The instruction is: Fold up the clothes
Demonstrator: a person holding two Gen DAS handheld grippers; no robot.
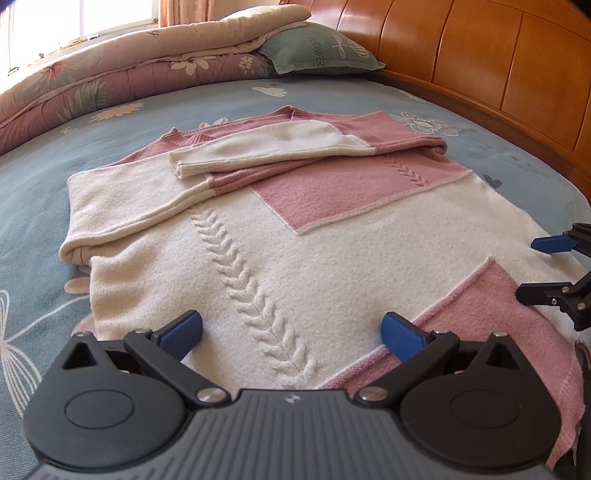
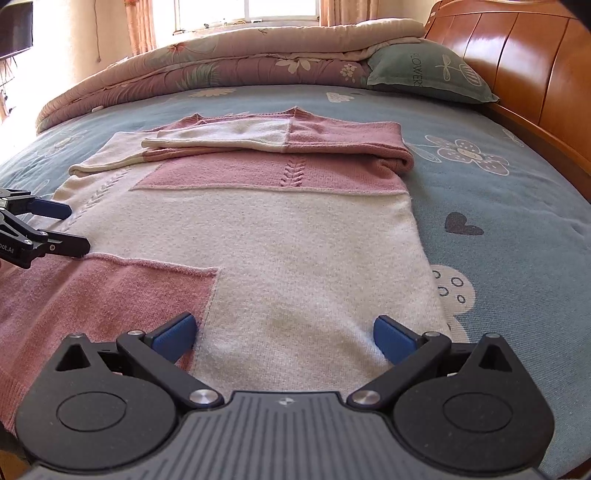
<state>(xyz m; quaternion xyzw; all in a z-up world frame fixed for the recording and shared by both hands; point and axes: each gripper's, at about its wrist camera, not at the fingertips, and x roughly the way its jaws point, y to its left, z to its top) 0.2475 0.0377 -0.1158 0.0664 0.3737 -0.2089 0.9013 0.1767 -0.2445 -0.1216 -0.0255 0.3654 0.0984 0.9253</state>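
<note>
A pink and cream knit sweater (image 1: 303, 236) (image 2: 280, 229) lies flat on the bed, its hem toward me. Both sleeves are folded across the chest, the cream sleeve (image 1: 266, 147) (image 2: 221, 138) on top. My left gripper (image 1: 291, 334) hovers open over the hem's left part, nothing between its blue pads. My right gripper (image 2: 284, 332) is open over the hem's right part, also with nothing in it. In each wrist view the other gripper shows at the frame's edge: the right gripper (image 1: 535, 269) and the left gripper (image 2: 74, 229), both open.
The bed has a blue flowered sheet (image 2: 498, 206). A folded pink quilt (image 1: 110, 85) (image 2: 221, 62) and a green pillow (image 1: 317, 48) (image 2: 428, 70) lie at the far side. A wooden headboard (image 1: 498, 66) (image 2: 524, 62) runs along the right. A window (image 2: 243, 11) is behind.
</note>
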